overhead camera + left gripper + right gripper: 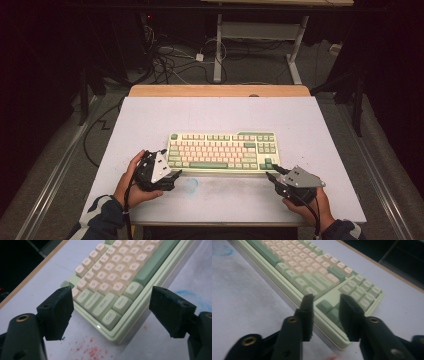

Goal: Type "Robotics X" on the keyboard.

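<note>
With the left gripper (110, 312) wide open and the right gripper (327, 315) narrowed, empty, at the keyboard (223, 152)'s near right corner, uneven grips could skew it.

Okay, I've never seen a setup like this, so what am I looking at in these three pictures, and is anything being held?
A person sits at a table holding a hand-operated gripper in each hand, with no robot arm involved. The top picture comes from a camera above, looking down. The other two come from small cameras riding on each gripper, looking along its black jaws. On the table lies a green and cream keyboard. The left gripper has its jaws wide open around the keyboard's near left corner, touching nothing. The right gripper has its jaws set narrow over the keyboard's right front corner; whether they touch it is unclear. Nothing is lifted.
</note>
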The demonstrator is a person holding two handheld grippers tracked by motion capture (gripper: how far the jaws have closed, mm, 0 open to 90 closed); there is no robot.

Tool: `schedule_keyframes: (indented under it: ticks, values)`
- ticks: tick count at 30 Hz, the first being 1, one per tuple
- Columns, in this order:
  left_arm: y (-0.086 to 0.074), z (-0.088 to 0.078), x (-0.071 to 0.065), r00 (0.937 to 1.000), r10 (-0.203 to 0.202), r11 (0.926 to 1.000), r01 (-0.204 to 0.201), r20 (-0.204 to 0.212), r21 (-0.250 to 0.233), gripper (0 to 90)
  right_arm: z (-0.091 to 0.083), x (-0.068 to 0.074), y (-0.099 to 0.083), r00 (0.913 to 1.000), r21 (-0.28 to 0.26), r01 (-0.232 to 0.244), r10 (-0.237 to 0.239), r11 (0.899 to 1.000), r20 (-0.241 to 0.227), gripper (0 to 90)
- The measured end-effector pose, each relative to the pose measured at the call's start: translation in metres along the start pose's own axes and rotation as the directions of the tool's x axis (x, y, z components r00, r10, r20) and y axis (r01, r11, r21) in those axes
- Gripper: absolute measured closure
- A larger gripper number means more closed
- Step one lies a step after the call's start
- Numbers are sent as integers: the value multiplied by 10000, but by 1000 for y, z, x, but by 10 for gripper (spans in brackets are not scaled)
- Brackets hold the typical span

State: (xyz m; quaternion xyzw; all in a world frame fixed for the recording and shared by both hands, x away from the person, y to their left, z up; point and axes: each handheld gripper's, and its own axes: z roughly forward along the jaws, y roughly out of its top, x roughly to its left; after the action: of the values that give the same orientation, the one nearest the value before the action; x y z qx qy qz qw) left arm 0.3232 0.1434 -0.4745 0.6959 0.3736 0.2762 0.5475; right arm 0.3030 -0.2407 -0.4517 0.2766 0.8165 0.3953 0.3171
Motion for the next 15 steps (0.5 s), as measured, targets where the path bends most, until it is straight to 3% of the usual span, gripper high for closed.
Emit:
schedule_keyframes:
  ticks: [3,6,8,11,15]
  values:
    - [-5,-4,4,9997,139,9998,-137,-205,118,186,5,-1,3,9989,224,-139,149,9997,-452,819]
    - [-5,-8,8,9995,-43,10000,45,-319,53,186,12,-1,10,9967,318,-91,116,9995,-802,900]
    - [-6,-10,10,9991,-116,9999,119,-401,51,186,17,-2,16,9940,294,-86,117,9995,-1085,900]
    - [-7,-14,13,9985,-326,9994,330,-448,77,186,26,1,25,9930,270,159,-126,9995,-1177,900]
    - [-10,-15,13,9982,-308,9992,320,-505,227,186,40,4,39,9905,178,346,-320,9992,-1341,900]
